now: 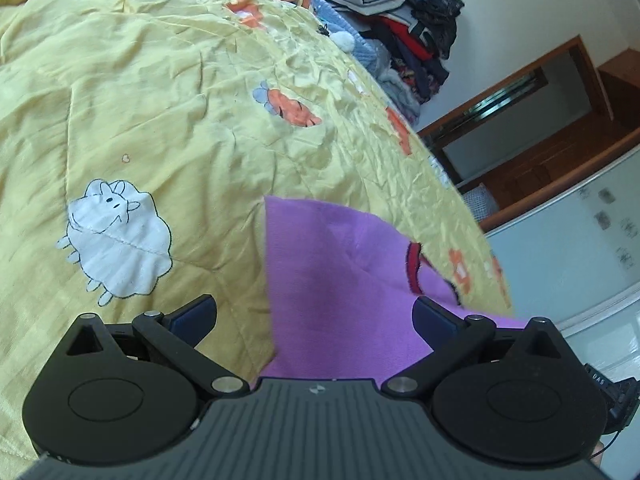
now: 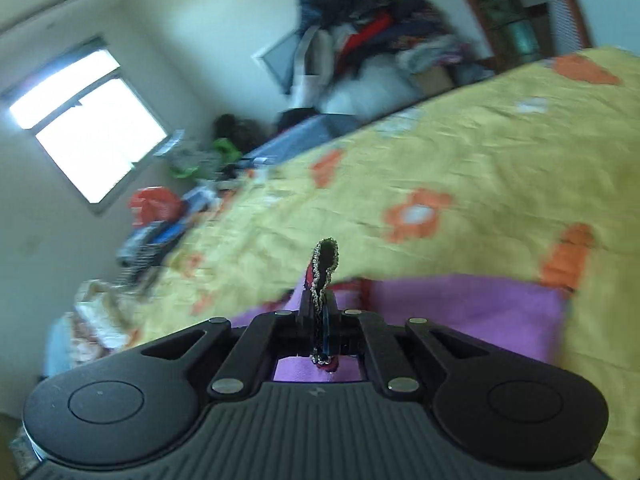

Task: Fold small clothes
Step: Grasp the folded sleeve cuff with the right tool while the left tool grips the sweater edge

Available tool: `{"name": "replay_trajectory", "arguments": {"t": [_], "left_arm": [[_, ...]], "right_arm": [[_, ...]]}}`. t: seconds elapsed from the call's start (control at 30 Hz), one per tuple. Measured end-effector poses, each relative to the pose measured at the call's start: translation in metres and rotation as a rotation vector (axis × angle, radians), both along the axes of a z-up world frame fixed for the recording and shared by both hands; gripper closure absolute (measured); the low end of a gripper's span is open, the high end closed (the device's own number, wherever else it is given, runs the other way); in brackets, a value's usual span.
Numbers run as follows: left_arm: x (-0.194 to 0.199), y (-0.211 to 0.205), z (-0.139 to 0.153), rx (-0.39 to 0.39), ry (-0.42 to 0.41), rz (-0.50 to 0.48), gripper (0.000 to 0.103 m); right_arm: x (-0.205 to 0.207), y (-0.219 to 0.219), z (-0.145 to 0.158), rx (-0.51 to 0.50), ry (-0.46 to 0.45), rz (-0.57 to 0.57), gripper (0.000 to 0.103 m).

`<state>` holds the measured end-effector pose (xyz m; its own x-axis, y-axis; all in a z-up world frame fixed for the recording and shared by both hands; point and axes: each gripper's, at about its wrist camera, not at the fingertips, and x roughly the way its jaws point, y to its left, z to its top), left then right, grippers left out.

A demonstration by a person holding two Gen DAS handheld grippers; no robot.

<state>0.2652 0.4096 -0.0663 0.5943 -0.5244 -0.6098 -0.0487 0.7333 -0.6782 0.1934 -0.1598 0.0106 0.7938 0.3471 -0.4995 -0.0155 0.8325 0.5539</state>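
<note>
A small purple garment (image 1: 340,280) with red and black trim lies on the yellow quilt (image 1: 180,100). My left gripper (image 1: 314,314) hangs open just above its near part, one finger on each side of the cloth, holding nothing. In the right wrist view my right gripper (image 2: 320,320) is shut on the garment's dark trimmed edge (image 2: 325,260), which sticks up between the fingers. The rest of the purple garment (image 2: 460,312) spreads out to the right on the quilt (image 2: 460,160). That view is blurred by motion.
A tall pile of clothes (image 1: 404,20) stands at the far side of the bed. A wooden cabinet (image 1: 540,132) and white wall are beyond the bed edge. Clutter (image 2: 168,216) and a bright window (image 2: 88,128) lie past the other edge.
</note>
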Motion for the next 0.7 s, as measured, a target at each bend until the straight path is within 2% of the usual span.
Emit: {"name": "replay_trajectory", "arguments": {"t": [0.2, 0.3, 0.33, 0.37, 0.4, 0.43, 0.47, 0.53, 0.57, 0.6, 0.63, 0.67, 0.7], "left_arm": [[0.007, -0.020, -0.002, 0.116, 0.028, -0.021, 0.001], [0.010, -0.032, 0.003, 0.241, 0.023, -0.007, 0.010], [0.010, -0.035, 0.005, 0.267, 0.002, -0.016, 0.017], [0.012, -0.039, 0.006, 0.291, -0.012, -0.031, 0.037], [0.015, -0.043, 0.004, 0.313, -0.002, -0.053, 0.053], [0.020, -0.048, 0.000, 0.331, 0.031, -0.076, 0.080], [0.023, -0.051, -0.004, 0.332, 0.048, -0.088, 0.087], [0.025, -0.056, -0.004, 0.345, 0.016, -0.111, 0.088], [0.029, -0.056, -0.002, 0.345, 0.004, -0.112, 0.081], [0.035, -0.053, -0.002, 0.327, 0.012, -0.093, 0.067], [0.043, -0.051, -0.003, 0.296, 0.038, -0.085, 0.015], [0.051, -0.048, -0.006, 0.258, 0.043, -0.087, 0.009], [0.055, -0.045, -0.007, 0.228, 0.023, -0.079, 0.012]], "right_arm": [[-0.002, -0.020, -0.059, -0.026, 0.127, -0.047, 0.099], [-0.006, -0.020, -0.057, -0.013, 0.117, -0.045, 0.099], [-0.008, -0.019, -0.051, -0.012, 0.100, -0.041, 0.099], [-0.010, -0.017, -0.044, -0.014, 0.080, -0.033, 0.099], [-0.011, -0.014, -0.037, -0.013, 0.066, -0.021, 0.099], [-0.013, -0.012, -0.031, -0.007, 0.053, -0.006, 0.099], [-0.015, -0.009, -0.026, -0.016, 0.042, 0.007, 0.099], [-0.017, -0.001, -0.020, -0.059, 0.036, 0.035, 0.099], [-0.016, 0.001, -0.021, -0.065, 0.039, 0.059, 0.099], [-0.016, 0.003, -0.023, -0.069, 0.048, 0.060, 0.099], [-0.015, 0.004, -0.026, -0.070, 0.060, 0.060, 0.099], [-0.015, 0.003, -0.029, -0.065, 0.067, 0.067, 0.099], [-0.016, 0.002, -0.033, -0.058, 0.075, 0.064, 0.099]]}}
